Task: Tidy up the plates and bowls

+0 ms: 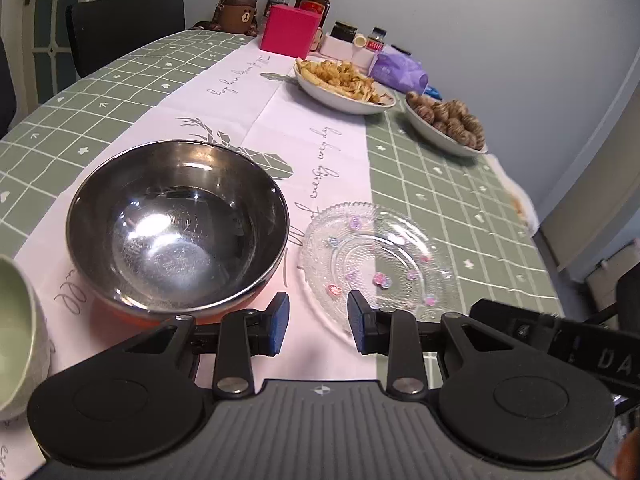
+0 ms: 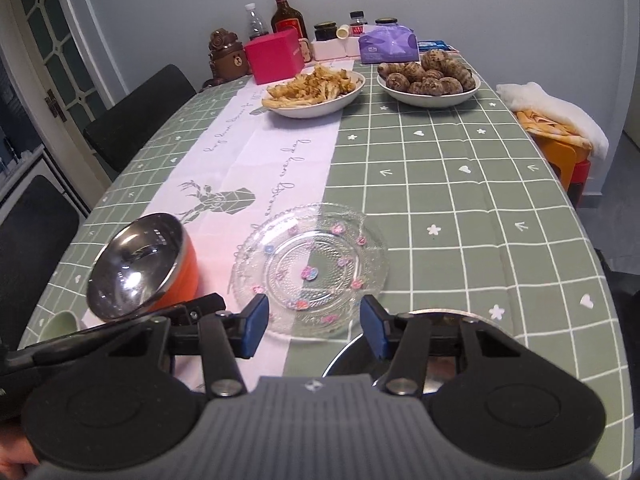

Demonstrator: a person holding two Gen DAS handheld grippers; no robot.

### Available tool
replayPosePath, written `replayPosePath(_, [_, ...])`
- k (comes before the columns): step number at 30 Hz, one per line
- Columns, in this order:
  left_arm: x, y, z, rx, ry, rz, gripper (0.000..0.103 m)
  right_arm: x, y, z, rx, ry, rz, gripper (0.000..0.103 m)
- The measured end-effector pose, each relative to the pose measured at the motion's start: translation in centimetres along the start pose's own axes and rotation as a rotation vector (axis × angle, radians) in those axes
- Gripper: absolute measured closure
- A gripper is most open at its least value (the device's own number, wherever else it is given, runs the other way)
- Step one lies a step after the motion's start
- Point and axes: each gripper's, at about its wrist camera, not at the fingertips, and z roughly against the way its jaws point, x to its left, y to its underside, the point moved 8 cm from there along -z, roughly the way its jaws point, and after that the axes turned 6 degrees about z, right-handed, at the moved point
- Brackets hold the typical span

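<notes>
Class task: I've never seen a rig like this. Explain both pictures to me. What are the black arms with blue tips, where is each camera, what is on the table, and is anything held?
There is no robot here. A person holds a hand tool in each hand, each with two fingers and blue pads. A camera sits on each tool and looks forward along its fingers, so one picture comes from the left gripper and the other from the right gripper.

On the table's checked cloth lie a steel bowl with an orange outside, a clear glass plate beside it, and further back a dish of fried food and a dish of brown round roots. Bottles and boxes stand by the wall.

Both grippers are open and hold nothing.
</notes>
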Motion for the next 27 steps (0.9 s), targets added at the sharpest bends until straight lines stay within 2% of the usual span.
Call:
replayPosePath(2, [-0.4,0.1,-0.7,0.008,-0.005,-0.015,0.067,-0.4,-0.7,-0.8,0.021,0.009,0.003,0.052])
replayPosePath(7, [-0.7,0.3,-1.9,0.038,-0.011,0.031,0.065,-1.9,-2.0,-3.2,0.095,0.035,-0.017,0.052])
replayPosePath(9, [-0.7,0.3,-2.5,0.046,-0.019,0.043,0.063,-2.7,-2.2,-4.2,0.134,0.043,-0.045,0.05])
replayPosePath(12, [-0.5,0.4,-3.1,0.058,-0.02,0.062,0.063,-3.7,-2.1,-5.7,0.192,0.059,-0.088,0.042])
replayPosePath(15, [-0.3,0.4,-3.6,0.06,-0.016,0.087,0.063,-4.8,-1.6,-6.9,0.238,0.058,-0.172,0.041])
replayPosePath(18, [-0.2,0.4,-3.8,0.058,-0.021,0.102,0.063,-5.3,-1.1,-7.9,0.266,0.016,-0.265,0.046])
replayPosePath(22, [-0.2,0.2,-4.0,0.049,-0.029,0.098,0.076,-5.6,-0.5,-8.9,0.295,0.013,-0.312,0.053])
replayPosePath(24, [-0.3,0.2,-4.2,0.042,-0.035,0.086,0.082,-5.6,-0.7,-9.1,0.28,0.008,-0.31,0.06])
replayPosePath(26, [-0.4,0.2,-4.1,0.035,-0.043,0.074,0.083,-5.5,-0.6,-9.2,0.279,0.003,-0.3,0.076])
replayPosePath(27, [-0.4,0.2,-4.1,0.033,-0.049,0.071,0.083,-5.4,-0.6,-9.2,0.28,0.003,-0.296,0.076])
